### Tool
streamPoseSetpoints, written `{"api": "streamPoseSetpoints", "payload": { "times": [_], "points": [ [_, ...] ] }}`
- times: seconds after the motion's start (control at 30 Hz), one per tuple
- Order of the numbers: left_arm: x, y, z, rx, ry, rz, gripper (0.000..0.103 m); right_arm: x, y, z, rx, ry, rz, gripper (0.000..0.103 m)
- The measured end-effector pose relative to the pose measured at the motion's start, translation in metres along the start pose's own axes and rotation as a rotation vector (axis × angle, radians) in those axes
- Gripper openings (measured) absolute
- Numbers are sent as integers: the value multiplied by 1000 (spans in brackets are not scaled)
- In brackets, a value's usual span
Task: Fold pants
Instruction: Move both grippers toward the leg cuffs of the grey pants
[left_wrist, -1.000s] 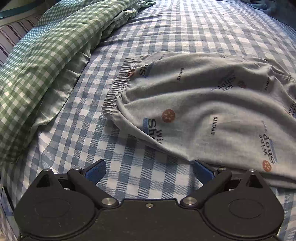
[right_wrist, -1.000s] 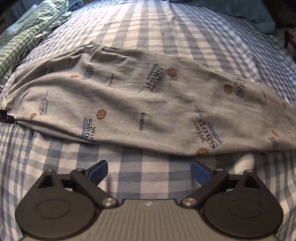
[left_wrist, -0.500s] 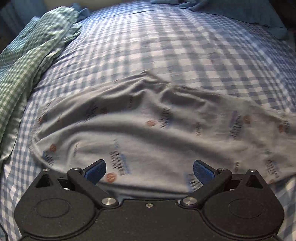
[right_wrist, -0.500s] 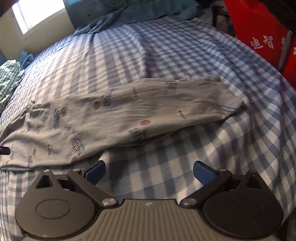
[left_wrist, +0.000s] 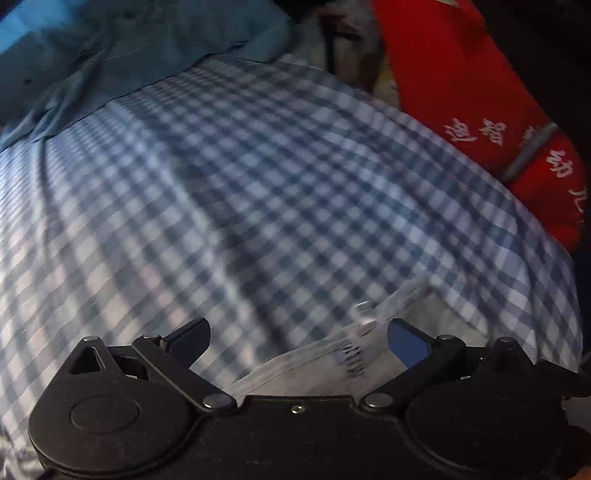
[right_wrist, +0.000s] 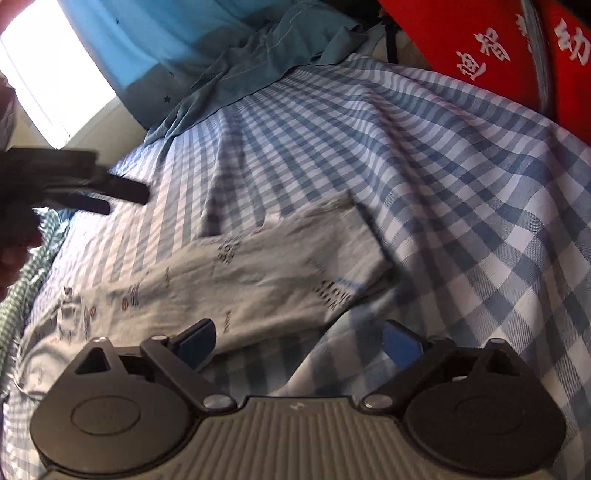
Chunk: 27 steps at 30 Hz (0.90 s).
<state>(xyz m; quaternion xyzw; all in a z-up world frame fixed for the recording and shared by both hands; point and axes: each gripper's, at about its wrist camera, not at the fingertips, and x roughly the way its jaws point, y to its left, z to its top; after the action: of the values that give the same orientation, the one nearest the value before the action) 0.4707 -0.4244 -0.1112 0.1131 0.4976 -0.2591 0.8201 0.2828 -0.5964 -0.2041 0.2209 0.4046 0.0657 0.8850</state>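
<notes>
Lying flat on checked sheet (right_wrist: 461, 192), grey pants (right_wrist: 266, 280); both grippers gaping, right gripper (right_wrist: 299, 345) closing, empty.

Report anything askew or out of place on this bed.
The grey printed pants lie slanted and creased across the checked sheet, leg end unfolded. A rumpled blue cloth is heaped at the far edge.

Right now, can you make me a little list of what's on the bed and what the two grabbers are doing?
pants: grey, printed, lying flat on the bed
bed sheet: blue and white checks
left gripper: open, over the pants' edge, nothing held
right gripper: jaws closing, near the pants' end, nothing between them
blue cloth: bunched at the far edge
red fabric: beside the bed
</notes>
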Motion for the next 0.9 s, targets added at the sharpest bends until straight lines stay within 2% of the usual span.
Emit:
{"api": "streamPoseSetpoints", "payload": {
  "times": [0.17, 0.23, 0.3, 0.43, 0.57, 0.7, 0.8, 0.9],
  "points": [
    [56, -44, 31, 148, 86, -90, 86, 2, -21, 7, 79, -21, 2, 78],
    [74, -52, 35, 188, 123, -124, 76, 2, -24, 9, 85, -29, -13, 62],
    [87, -56, 39, 214, 162, -155, 70, -1, -25, 9, 78, -35, -27, 54],
    [103, -61, 41, 226, 236, -193, 58, -6, -27, 9, 98, -56, -6, 50],
    [112, -64, 38, 222, 274, -179, 56, 7, -38, 5, 196, -19, 19, 50],
    [116, -67, 37, 223, 275, -165, 56, 10, -41, 9, 229, -42, 32, 49],
    [117, -69, 38, 228, 286, -153, 56, 10, -39, 11, 218, -62, 21, 35],
    [115, -72, 44, 211, 310, -128, 56, 8, -35, 12, 209, -83, -2, 29]
  ]
}}
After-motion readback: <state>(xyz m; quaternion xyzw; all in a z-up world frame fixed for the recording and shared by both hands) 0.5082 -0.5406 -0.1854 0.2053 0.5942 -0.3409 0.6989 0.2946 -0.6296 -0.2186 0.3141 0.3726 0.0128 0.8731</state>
